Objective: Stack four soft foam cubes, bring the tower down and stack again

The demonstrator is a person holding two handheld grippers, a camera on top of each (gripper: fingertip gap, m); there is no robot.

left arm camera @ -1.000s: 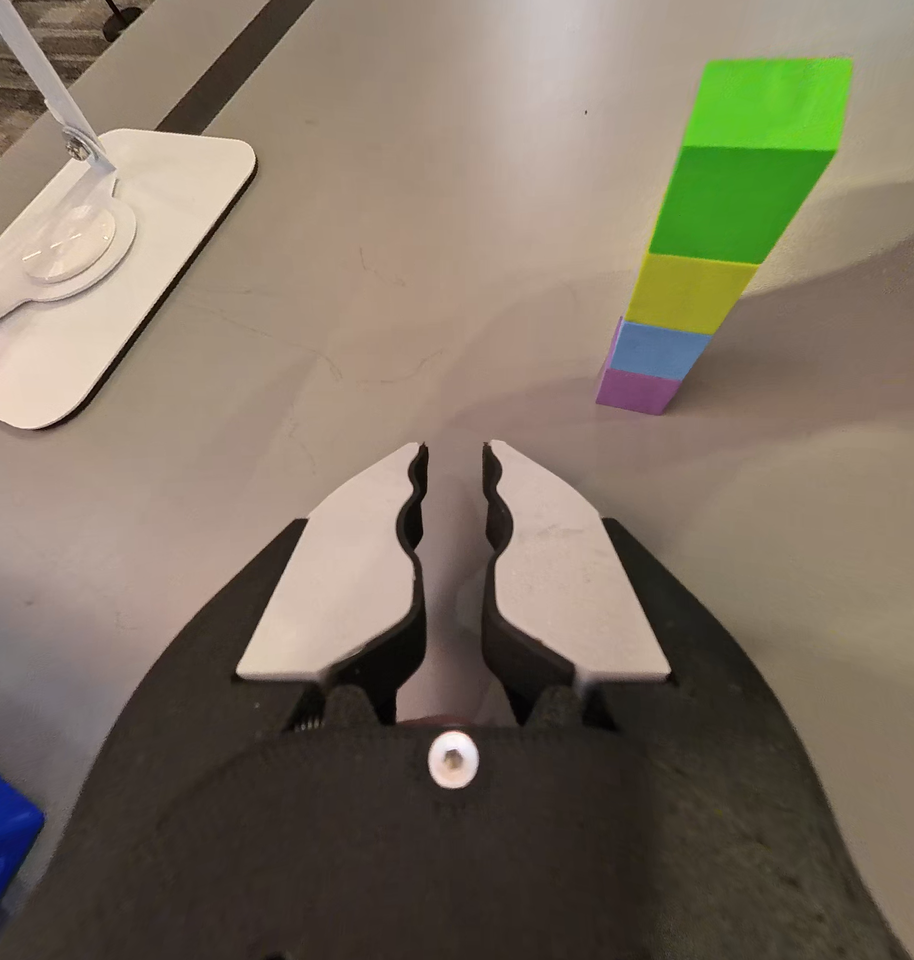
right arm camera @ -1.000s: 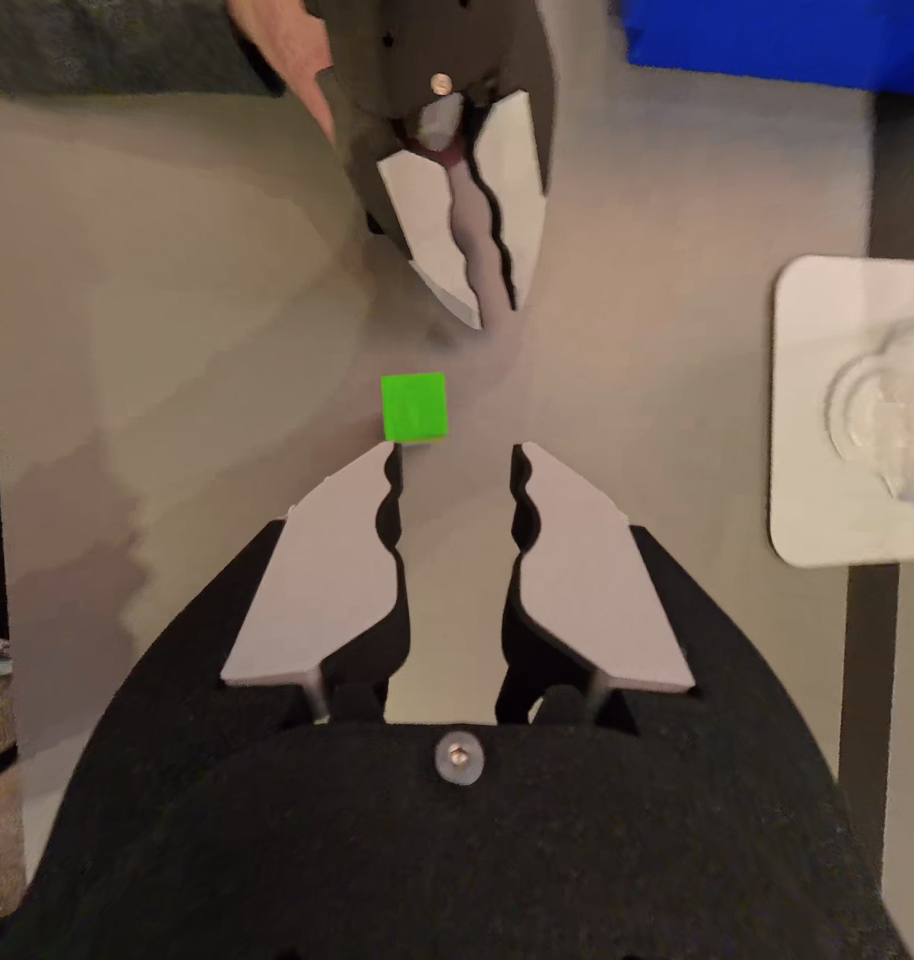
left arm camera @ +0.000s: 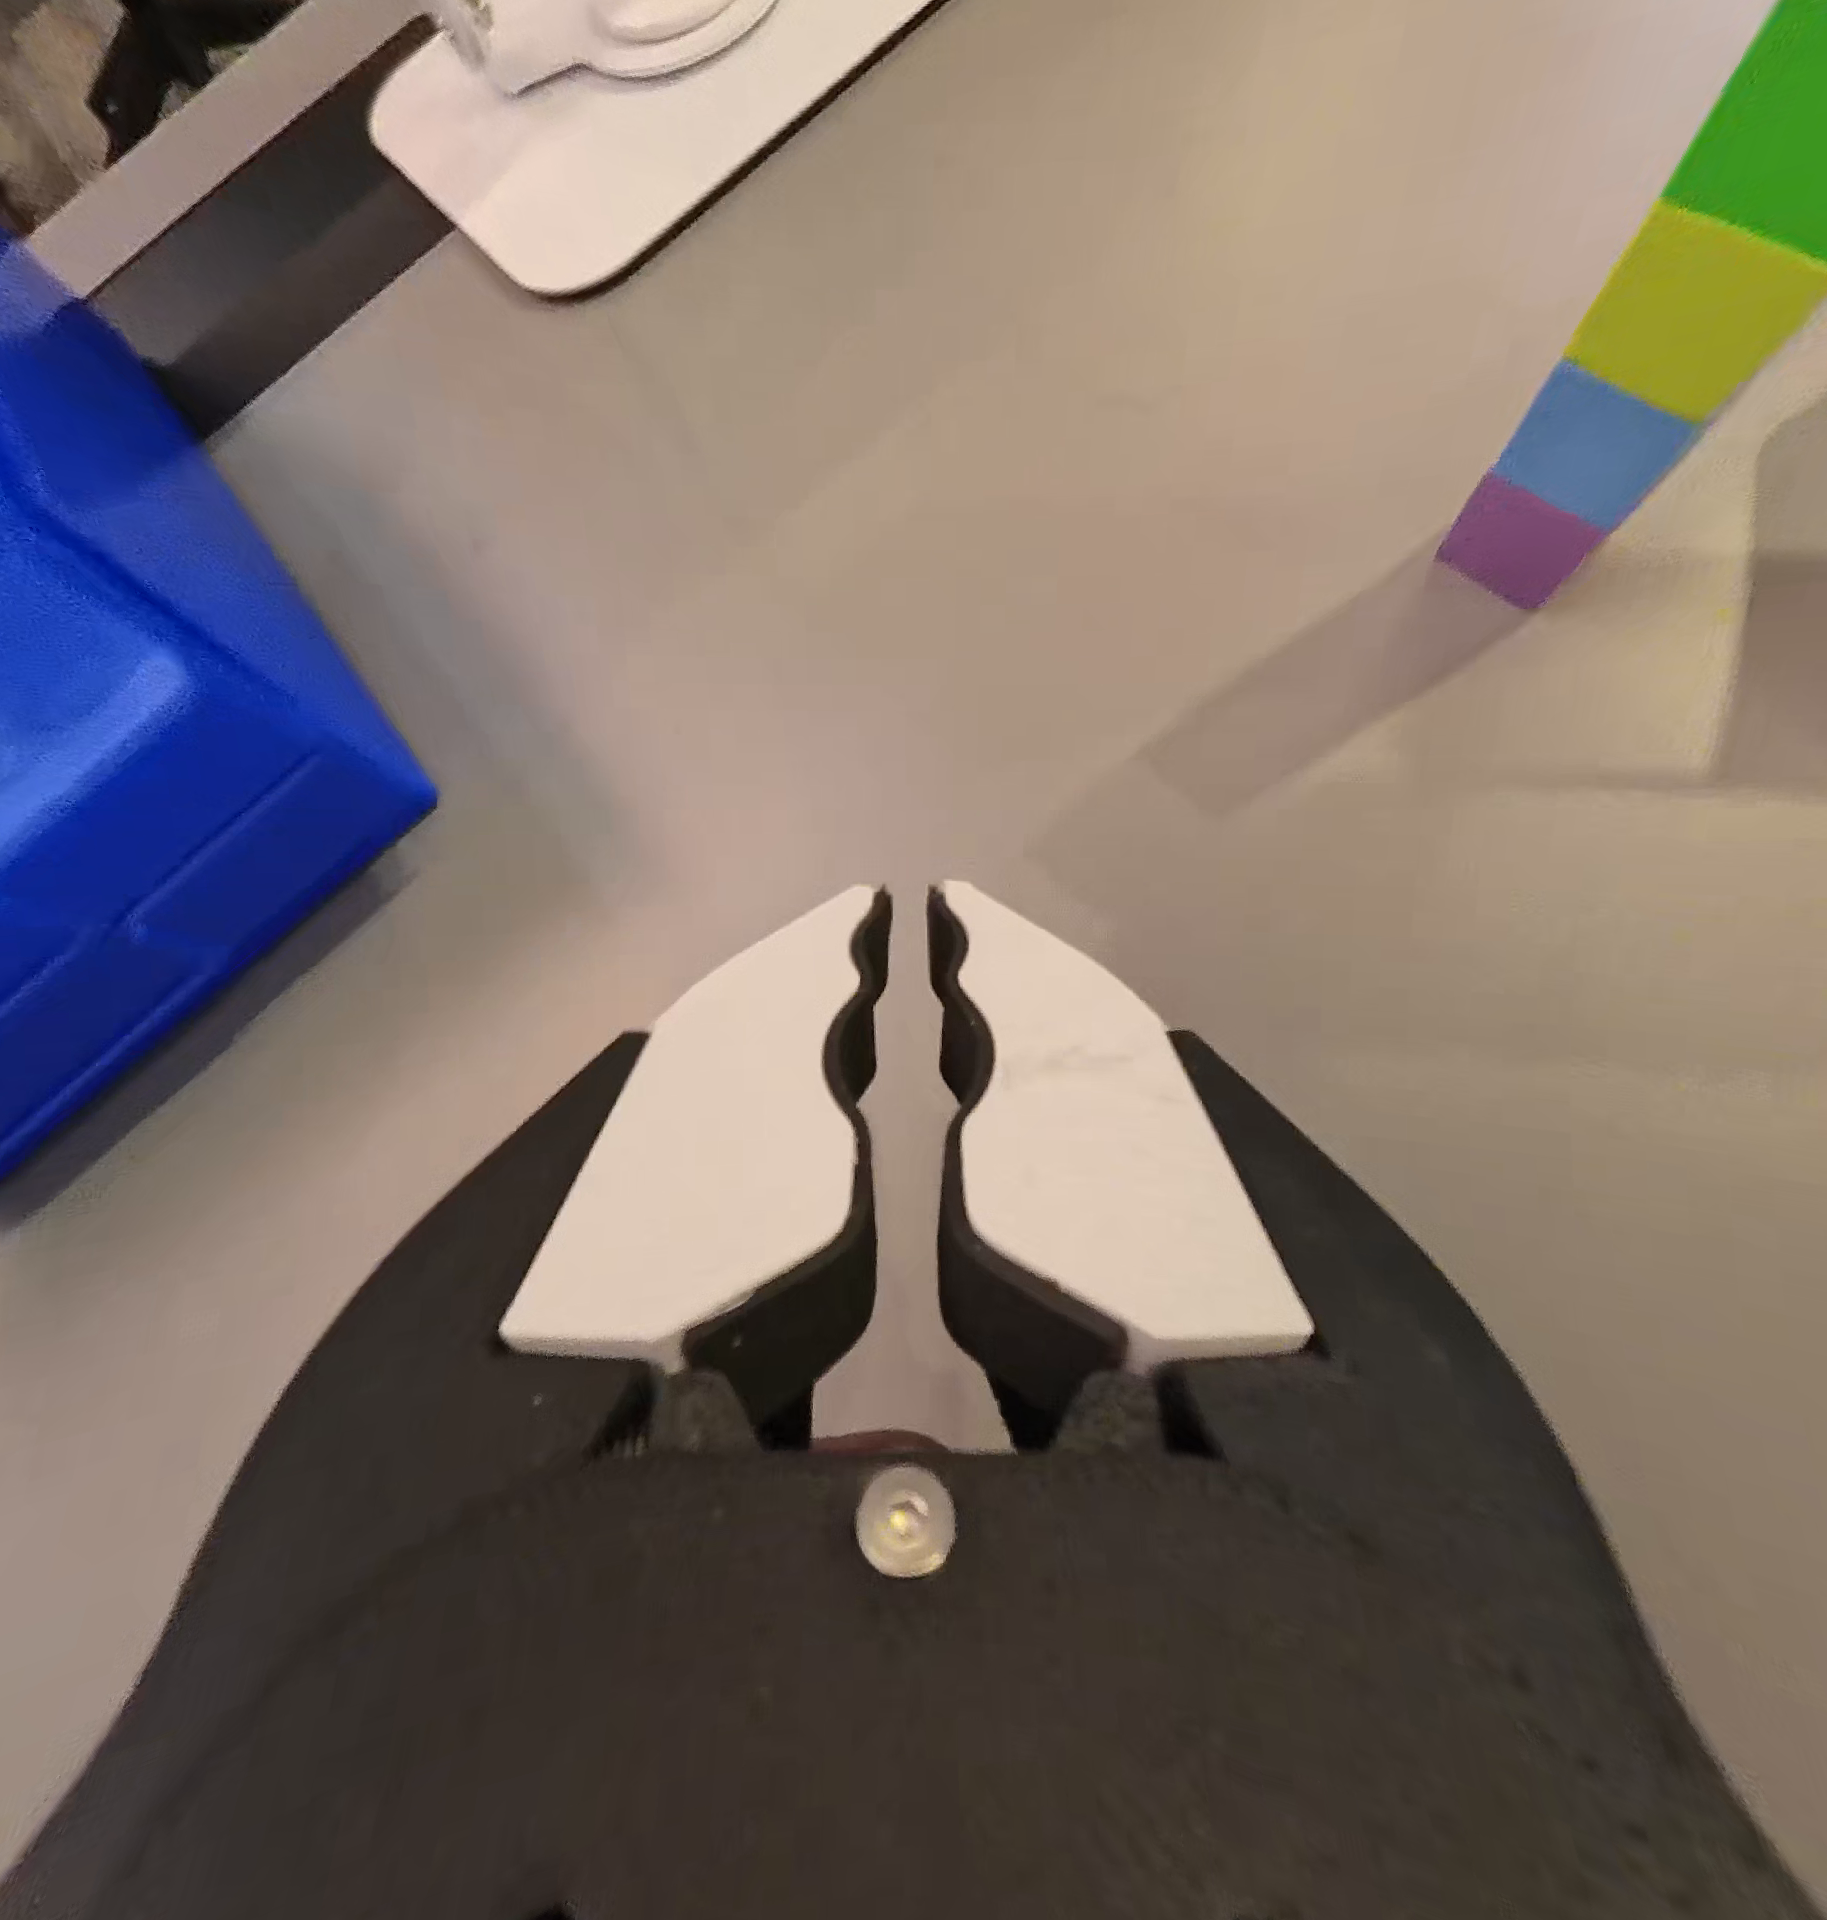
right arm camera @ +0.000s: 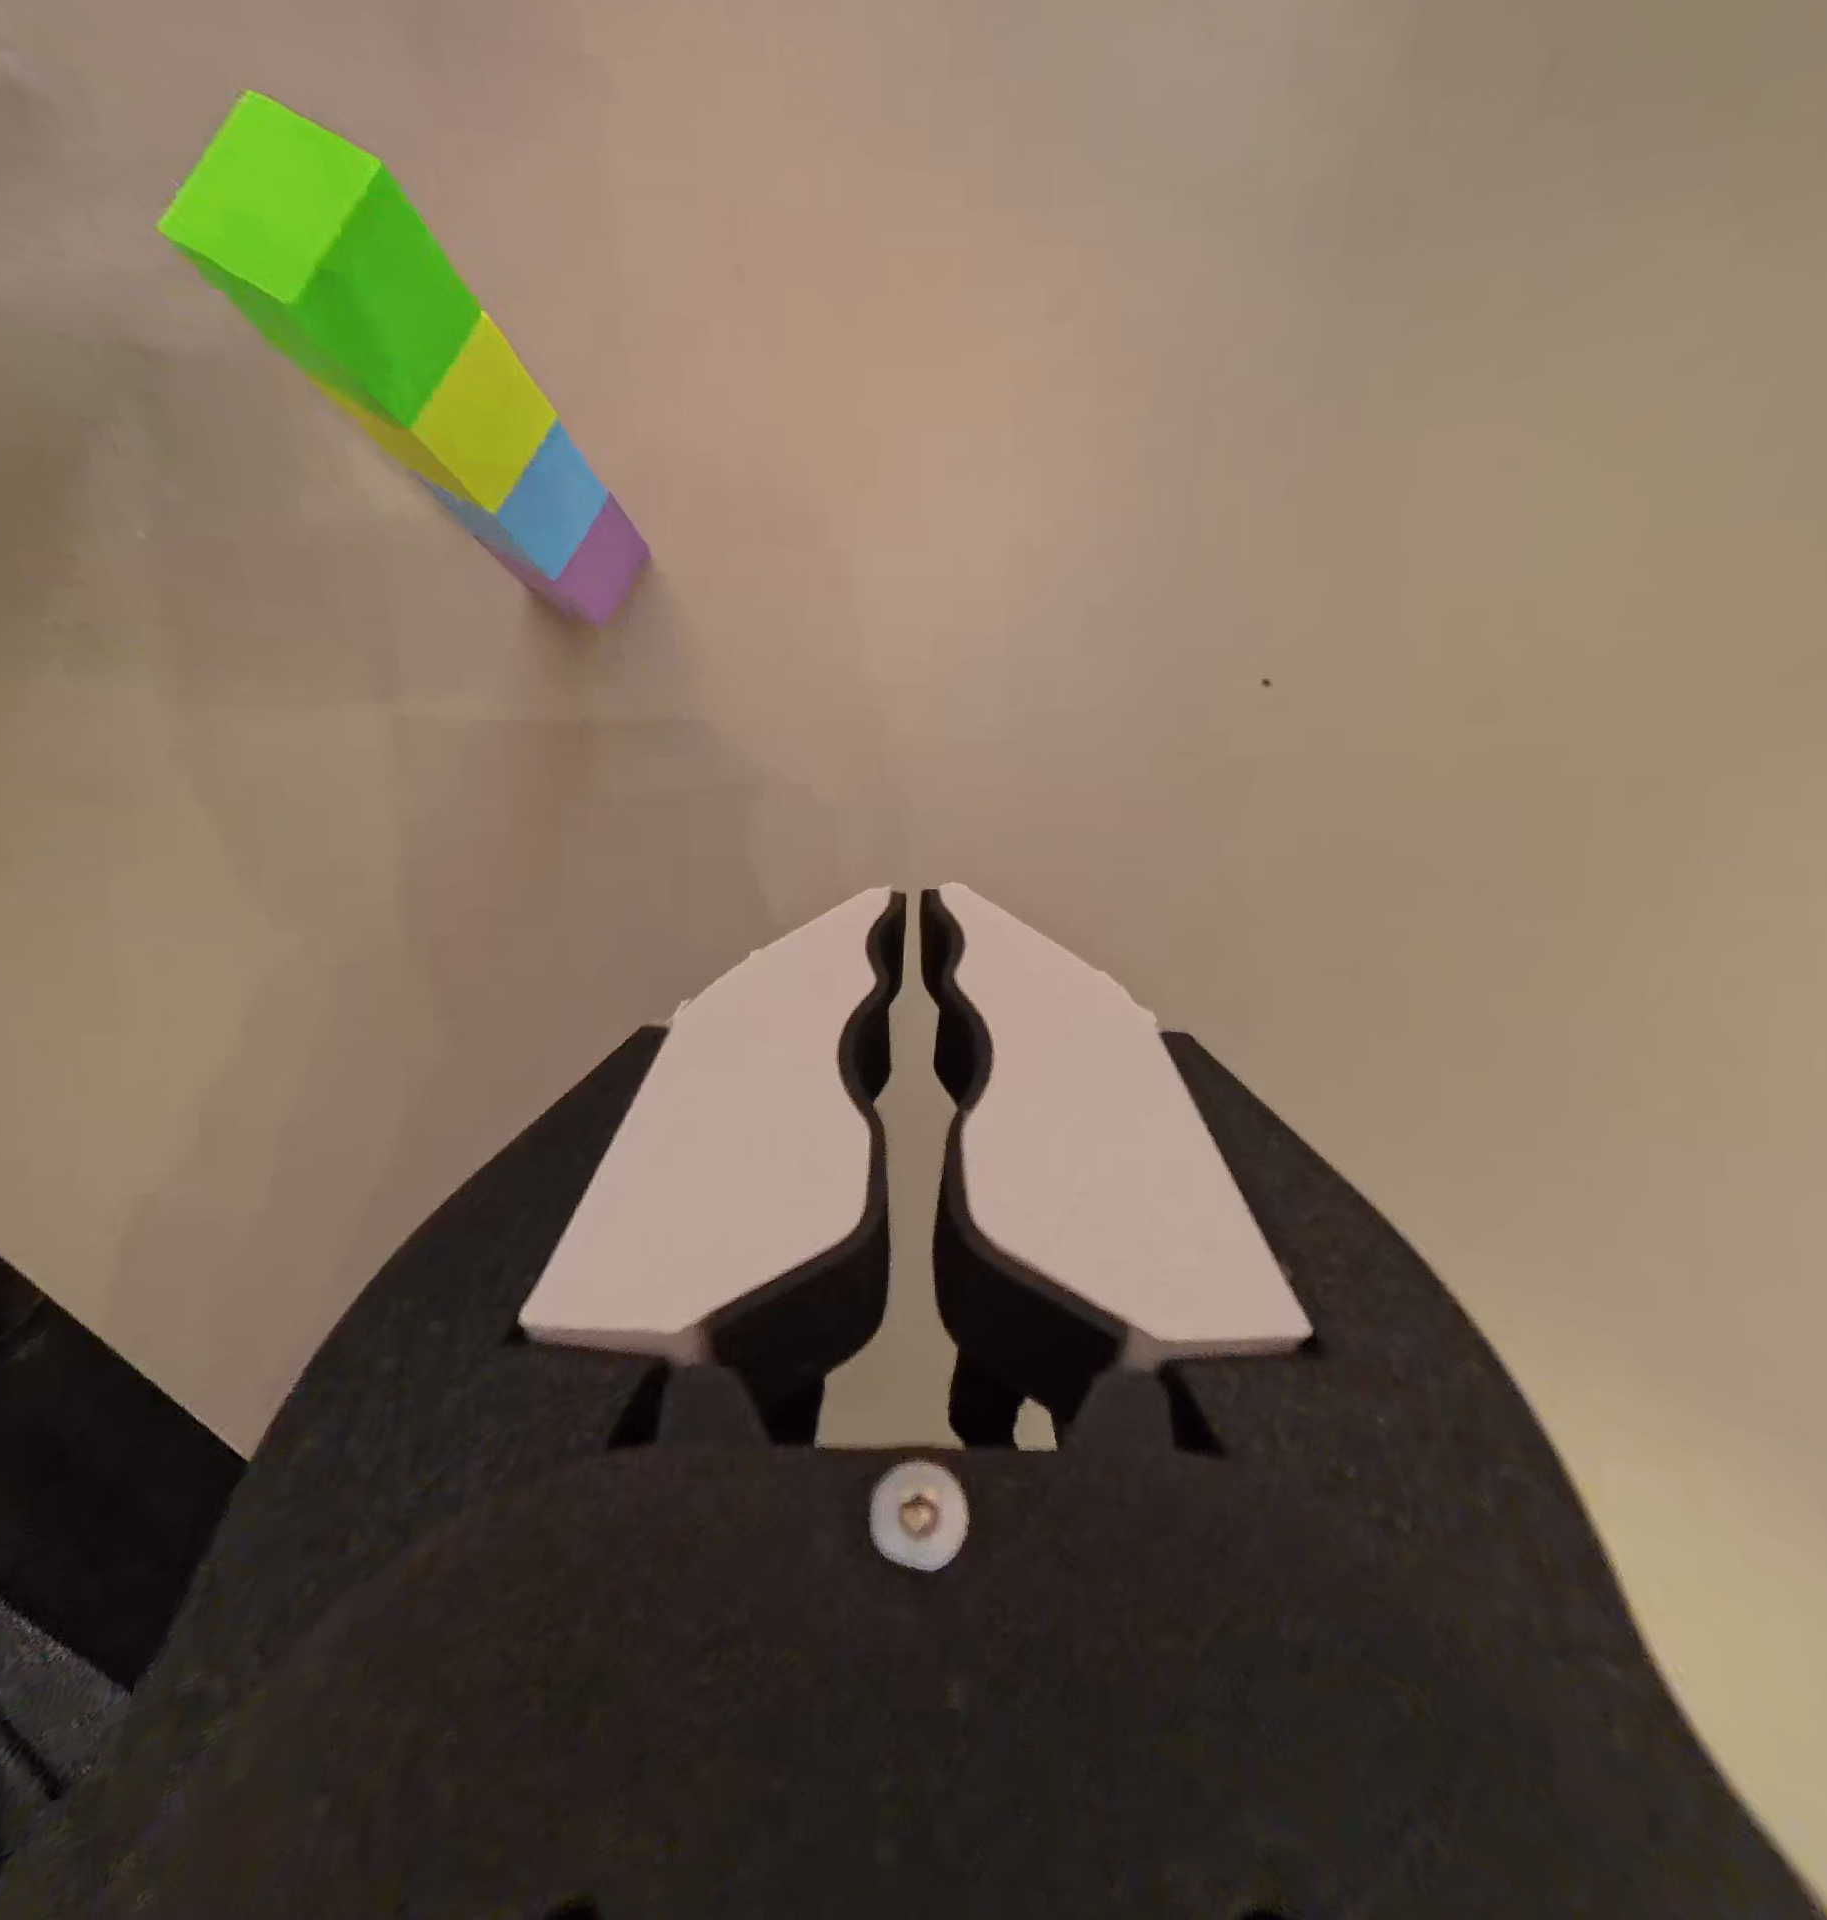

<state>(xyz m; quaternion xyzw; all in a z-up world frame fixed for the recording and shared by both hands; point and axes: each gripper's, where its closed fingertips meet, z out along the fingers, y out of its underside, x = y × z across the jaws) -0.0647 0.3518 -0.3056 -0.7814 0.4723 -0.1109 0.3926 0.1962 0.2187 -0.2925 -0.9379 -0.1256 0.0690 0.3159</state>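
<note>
A tower of foam cubes stands on the grey table (left arm camera: 888, 520), purple (left arm camera: 1511, 540) at the bottom, then blue (left arm camera: 1595, 447), yellow (left arm camera: 1698, 312) and green (left arm camera: 1771, 135). The frame edge cuts off its top in the left wrist view. The right wrist view shows the whole tower (right arm camera: 452, 416) at the upper left, green cube (right arm camera: 296, 218) on top. My left gripper (left arm camera: 908, 896) is left of the tower and well short of it, its tips a narrow slit apart with nothing between them. My right gripper (right arm camera: 911, 894) is shut and empty, away to the right of the tower.
A blue bin (left arm camera: 109, 727) stands at the left, close to my left gripper. A white stand base (left arm camera: 660, 135) and a dark strip (left arm camera: 265, 270) lie at the back left. The table's dark edge (right arm camera: 57, 1455) shows at the lower left of the right wrist view. One gripper's finger ends stand about 30 centimeters off the other's.
Both grippers' jaws closed in on nothing. My right gripper moved from above the tower to its right side. My left gripper swung so the blue bin came into view.
</note>
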